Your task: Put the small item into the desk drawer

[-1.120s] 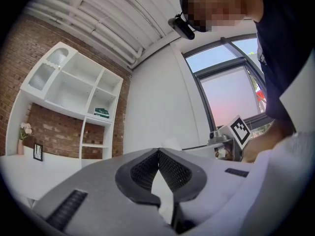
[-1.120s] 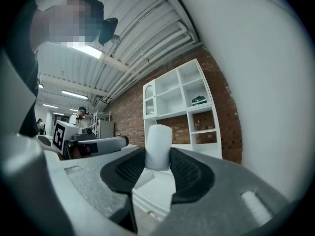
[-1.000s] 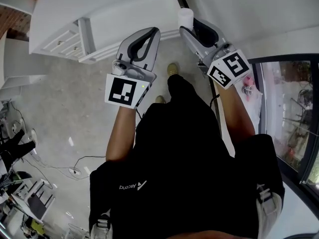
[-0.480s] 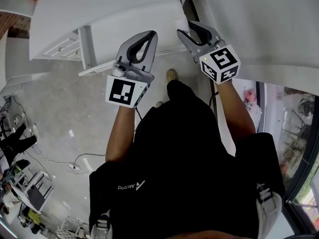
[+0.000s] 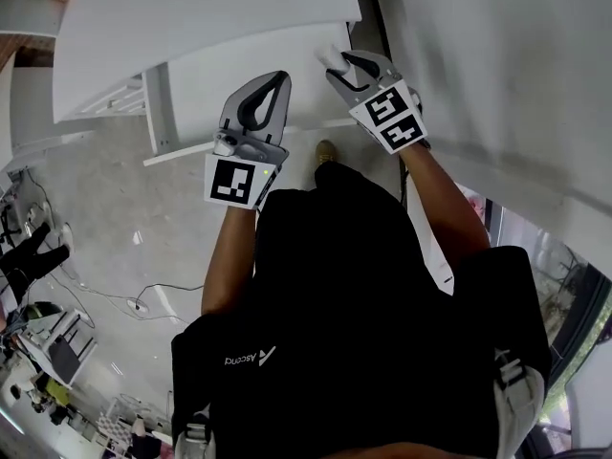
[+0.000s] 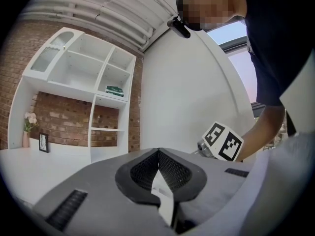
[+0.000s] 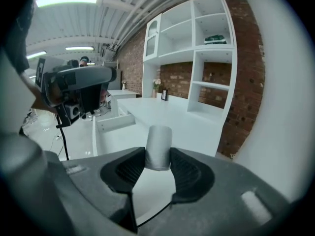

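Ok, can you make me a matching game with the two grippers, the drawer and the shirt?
Things:
1. left gripper
2. right gripper
3. drawer
4. shirt

States:
A. black
B. shut on the cylinder
C. pulled open
D. shut, nothing in it

Pairs: 1-D, 2-B, 3-C, 4-A

- Left claw [image 5: 275, 78]: jaws closed tip to tip with nothing between them, pointing forward, marker cube nearest the body.
- Right claw [image 5: 336, 63]: jaws clamped on a small white cylinder [image 7: 158, 145], angled forward and to the left.
- Left forearm [image 5: 226, 256], right forearm [image 5: 442, 204]: bare, both reaching forward.
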`<action>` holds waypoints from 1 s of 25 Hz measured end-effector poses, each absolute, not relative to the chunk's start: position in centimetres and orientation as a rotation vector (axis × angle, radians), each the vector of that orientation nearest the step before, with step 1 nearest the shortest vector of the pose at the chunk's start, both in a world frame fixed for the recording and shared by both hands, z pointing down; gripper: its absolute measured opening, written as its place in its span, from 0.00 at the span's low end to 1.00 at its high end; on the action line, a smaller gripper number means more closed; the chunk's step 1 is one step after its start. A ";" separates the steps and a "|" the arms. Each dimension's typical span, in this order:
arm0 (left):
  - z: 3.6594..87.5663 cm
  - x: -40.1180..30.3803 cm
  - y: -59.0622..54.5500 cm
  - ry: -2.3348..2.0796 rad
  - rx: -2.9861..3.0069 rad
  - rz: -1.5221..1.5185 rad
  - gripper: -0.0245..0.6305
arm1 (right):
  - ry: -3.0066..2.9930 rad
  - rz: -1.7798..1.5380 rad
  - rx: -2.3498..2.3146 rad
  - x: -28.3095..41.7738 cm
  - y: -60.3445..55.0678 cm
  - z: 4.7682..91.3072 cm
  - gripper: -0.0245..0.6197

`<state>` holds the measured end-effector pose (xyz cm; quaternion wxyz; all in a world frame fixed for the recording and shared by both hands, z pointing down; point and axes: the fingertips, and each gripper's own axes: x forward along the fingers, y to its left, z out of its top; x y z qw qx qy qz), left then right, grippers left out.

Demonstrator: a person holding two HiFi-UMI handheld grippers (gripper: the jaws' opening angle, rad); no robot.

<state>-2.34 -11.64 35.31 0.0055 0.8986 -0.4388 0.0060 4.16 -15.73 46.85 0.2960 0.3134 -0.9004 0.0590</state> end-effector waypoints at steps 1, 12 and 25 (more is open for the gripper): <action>35.6 -2.1 -12.0 -1.375 2.811 0.025 0.04 | -2.375 0.158 0.815 4.1 -16.3 47.6 0.29; 37.0 -3.0 -14.1 -1.328 2.785 0.038 0.04 | -2.121 0.176 0.717 2.8 -20.3 55.3 0.29; 39.2 -5.9 -16.0 -1.261 2.776 0.039 0.04 | -1.944 0.159 0.675 -0.1 -24.4 61.6 0.29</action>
